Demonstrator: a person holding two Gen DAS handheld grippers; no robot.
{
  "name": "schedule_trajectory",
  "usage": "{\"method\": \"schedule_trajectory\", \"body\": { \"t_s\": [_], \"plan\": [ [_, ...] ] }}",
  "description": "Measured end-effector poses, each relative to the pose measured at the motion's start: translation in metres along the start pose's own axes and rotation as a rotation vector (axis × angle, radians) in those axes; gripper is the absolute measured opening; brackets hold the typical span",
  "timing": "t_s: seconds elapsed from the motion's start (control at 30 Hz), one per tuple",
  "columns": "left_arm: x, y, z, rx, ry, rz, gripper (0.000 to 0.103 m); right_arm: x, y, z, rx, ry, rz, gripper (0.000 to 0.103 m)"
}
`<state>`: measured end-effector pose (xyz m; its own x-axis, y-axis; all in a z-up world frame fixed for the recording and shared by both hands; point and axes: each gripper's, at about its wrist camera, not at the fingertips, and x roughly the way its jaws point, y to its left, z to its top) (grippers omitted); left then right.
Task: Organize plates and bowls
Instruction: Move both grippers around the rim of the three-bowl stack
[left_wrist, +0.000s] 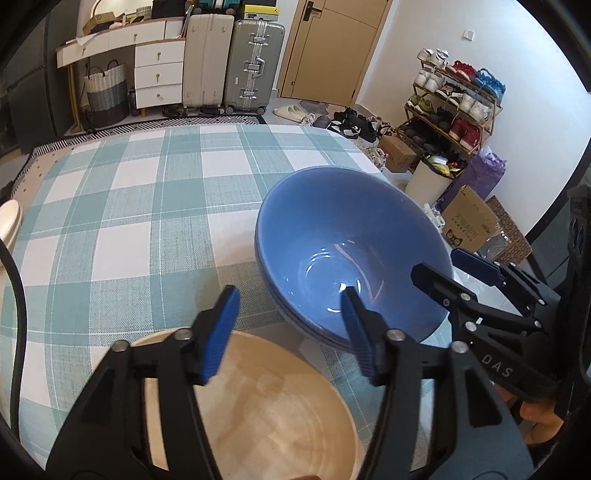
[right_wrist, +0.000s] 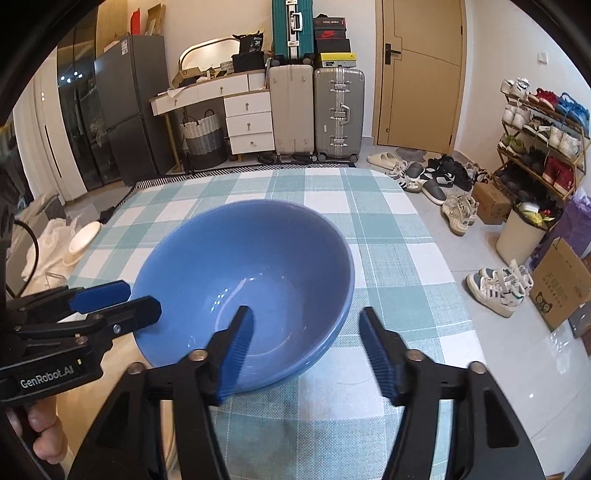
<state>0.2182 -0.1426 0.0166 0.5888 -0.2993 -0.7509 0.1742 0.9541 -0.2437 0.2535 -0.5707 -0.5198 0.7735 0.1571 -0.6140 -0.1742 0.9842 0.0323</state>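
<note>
While both tools gape empty, blue bowls (right_wrist: 251, 280) stacked, wooden bowl (left_wrist: 258, 406) beside, checked tablecloth (left_wrist: 110, 221).

the far and left counter (left_wrist: 110, 206) lies open; the blue bowls (left_wrist: 343, 243) and the wooden plate (left_wrist: 266, 406) crowd the near right corner.

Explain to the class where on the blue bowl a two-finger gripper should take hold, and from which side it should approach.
Grip the blue bowl at its thin near rim, one finger inside and one outside, coming down from the near edge of the table. The wall is too wide and sloped to span, and the bowl sits upright and open. The right gripper, open, already has one finger over that rim.
</note>
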Motion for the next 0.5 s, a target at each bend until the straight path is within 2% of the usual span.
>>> {"method": "schedule_trajectory", "body": {
  "t_s": [0.07,0.27,0.5],
  "plan": [
    [-0.004,0.004,0.003,-0.019,-0.021,-0.013,0.074,-0.004,-0.006,0.004,0.022,-0.017,0.024,0.083],
    [-0.009,0.013,0.013,-0.042,-0.041,0.004,0.079,-0.008,-0.017,0.017,0.032,-0.030,0.066,0.099],
    [-0.012,0.009,0.020,-0.026,-0.057,-0.004,0.084,-0.005,-0.023,0.026,0.014,-0.044,0.088,0.102]
  ]
}}
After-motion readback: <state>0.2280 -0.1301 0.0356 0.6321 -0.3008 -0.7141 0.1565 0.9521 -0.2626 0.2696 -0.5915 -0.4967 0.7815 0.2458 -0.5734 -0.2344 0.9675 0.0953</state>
